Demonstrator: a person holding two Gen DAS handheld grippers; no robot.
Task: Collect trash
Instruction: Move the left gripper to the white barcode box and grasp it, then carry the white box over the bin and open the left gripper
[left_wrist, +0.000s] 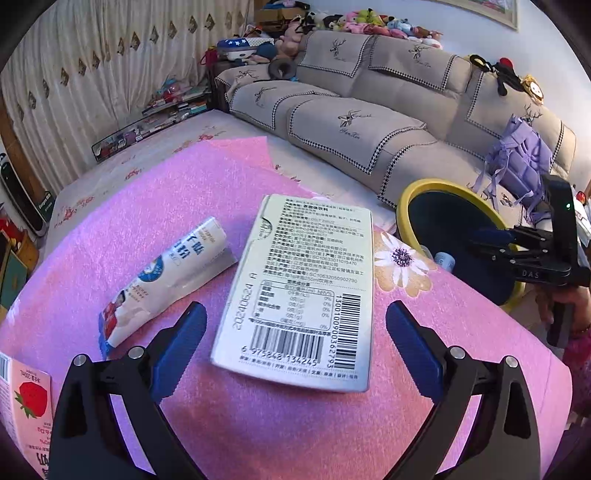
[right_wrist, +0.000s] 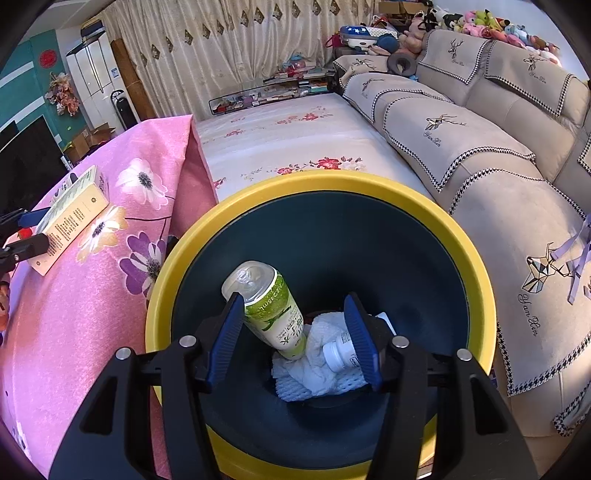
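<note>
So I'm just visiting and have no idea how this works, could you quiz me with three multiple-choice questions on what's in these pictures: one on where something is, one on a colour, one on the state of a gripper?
1. Where is the green-labelled bottle?
A. On the sofa
B. Inside the bin
C. On the pink cloth

2. What colour is the bin's rim?
A. Yellow
B. Red
C. White

3. How does the left gripper stand?
A. Shut on the flat box
B. Shut on nothing
C. Open, a finger on either side of the flat box

Answers:
1. B: the bottle leans inside the bin's dark interior, on white crumpled trash.
2. A: a yellow ring runs around the dark bowl.
3. C: its blue fingers stand wide apart, and the flat box lies on the pink cloth between them, untouched.
</note>
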